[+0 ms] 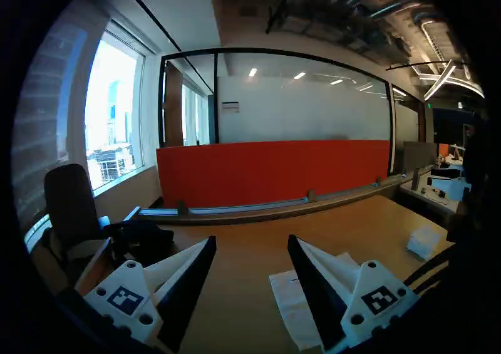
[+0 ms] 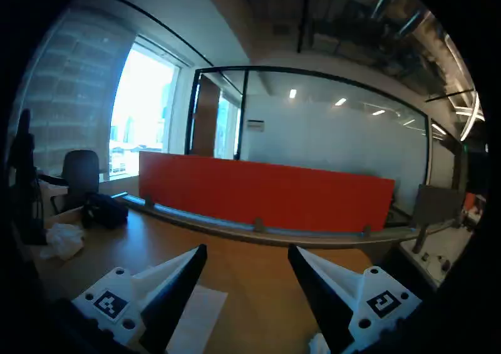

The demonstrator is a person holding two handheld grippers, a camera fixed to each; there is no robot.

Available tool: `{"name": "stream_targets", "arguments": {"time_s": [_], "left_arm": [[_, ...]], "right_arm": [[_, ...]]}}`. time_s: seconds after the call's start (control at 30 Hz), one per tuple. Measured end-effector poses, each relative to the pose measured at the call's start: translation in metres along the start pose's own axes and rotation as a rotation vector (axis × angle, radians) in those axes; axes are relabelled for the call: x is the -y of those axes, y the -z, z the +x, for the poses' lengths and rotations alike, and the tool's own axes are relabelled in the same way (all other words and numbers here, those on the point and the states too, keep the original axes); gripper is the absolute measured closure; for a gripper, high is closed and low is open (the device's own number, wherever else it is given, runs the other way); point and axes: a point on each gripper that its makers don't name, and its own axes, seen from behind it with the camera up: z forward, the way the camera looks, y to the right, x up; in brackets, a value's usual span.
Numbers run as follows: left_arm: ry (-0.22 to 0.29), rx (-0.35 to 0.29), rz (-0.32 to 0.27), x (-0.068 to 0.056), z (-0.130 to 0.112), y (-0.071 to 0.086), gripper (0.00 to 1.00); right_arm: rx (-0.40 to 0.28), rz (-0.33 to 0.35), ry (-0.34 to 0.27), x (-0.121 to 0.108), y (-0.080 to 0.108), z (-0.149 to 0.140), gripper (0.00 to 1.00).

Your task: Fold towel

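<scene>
Towel (image 1: 289, 299), one lying flat; left gripper (image 1: 252, 240) and right gripper (image 2: 247, 249) both spread.

**An open-plan office**

I am at a long light-brown wooden desk (image 1: 369, 222) with a low red divider panel (image 1: 275, 169) along its far edge. A black padded office chair (image 1: 69, 203) stands by a tall window (image 1: 113, 122) facing city buildings. Behind the divider runs a black-framed frosted glass wall (image 1: 300, 103). More desks with a grey monitor (image 1: 418, 156) stand to one side, under exposed ceiling pipes (image 1: 382, 9) and strip lights (image 1: 441, 81).
</scene>
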Motion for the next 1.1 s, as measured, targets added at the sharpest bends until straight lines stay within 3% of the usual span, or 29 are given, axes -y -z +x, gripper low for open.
{"name": "stream_targets", "arguments": {"time_s": [0.4, 0.8, 1.1], "left_arm": [[-0.061, 0.082, -0.108, -0.020, -0.022, -0.003, 0.16], [-0.100, 0.195, -0.219, -0.042, -0.066, -0.001, 0.16], [-0.131, 0.256, -0.268, -0.053, -0.097, -0.003, 0.16]], "right_arm": [[0.091, 0.123, 0.045, 0.022, -0.009, -0.017, 0.00], [0.240, 0.249, 0.121, 0.049, -0.004, -0.067, 0.00], [0.311, 0.306, 0.151, 0.064, -0.004, -0.100, 0.00]]}}
